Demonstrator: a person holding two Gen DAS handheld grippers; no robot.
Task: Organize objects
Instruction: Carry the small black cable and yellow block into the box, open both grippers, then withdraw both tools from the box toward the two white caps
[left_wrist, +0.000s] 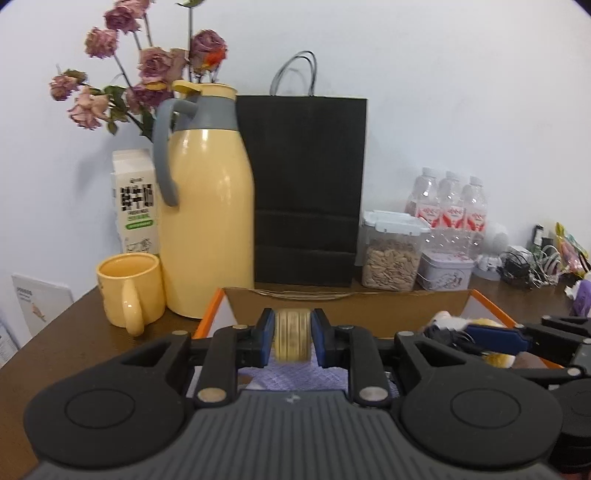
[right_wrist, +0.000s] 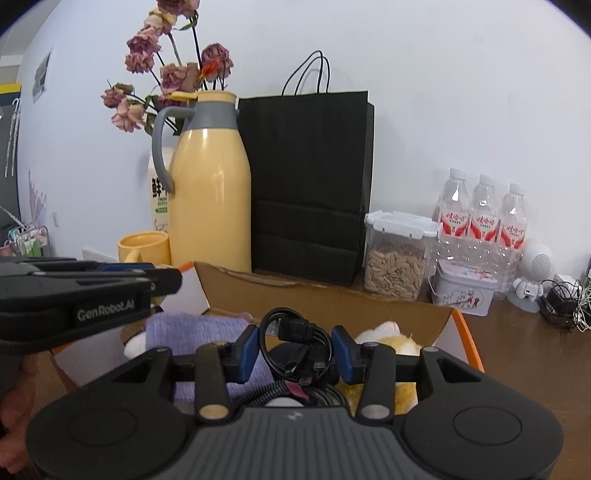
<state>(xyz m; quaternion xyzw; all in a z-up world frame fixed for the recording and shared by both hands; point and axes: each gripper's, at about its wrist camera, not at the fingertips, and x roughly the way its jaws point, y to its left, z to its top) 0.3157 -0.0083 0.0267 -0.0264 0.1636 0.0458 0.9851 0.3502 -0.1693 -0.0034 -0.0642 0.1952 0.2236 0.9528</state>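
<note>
My left gripper (left_wrist: 292, 338) is shut on a gold tape roll (left_wrist: 292, 334), held edge-on above the open cardboard box (left_wrist: 347, 308). My right gripper (right_wrist: 295, 349) is shut on a coiled black cable (right_wrist: 295, 341), held over the same box (right_wrist: 332, 299). The box holds a purple knitted cloth (right_wrist: 192, 326) and a yellow-white plush toy (right_wrist: 391, 338). The right gripper also shows at the right of the left wrist view (left_wrist: 480, 338), and the left gripper shows at the left of the right wrist view (right_wrist: 162, 275).
Behind the box stand a yellow thermos jug (left_wrist: 207, 221), a yellow mug (left_wrist: 129, 291), a milk carton (left_wrist: 135, 199), dried flowers (left_wrist: 147, 74), a black paper bag (left_wrist: 306, 192), a seed container (left_wrist: 391, 254), a tin (left_wrist: 445, 273), water bottles (left_wrist: 450, 203) and tangled cables (left_wrist: 524, 266).
</note>
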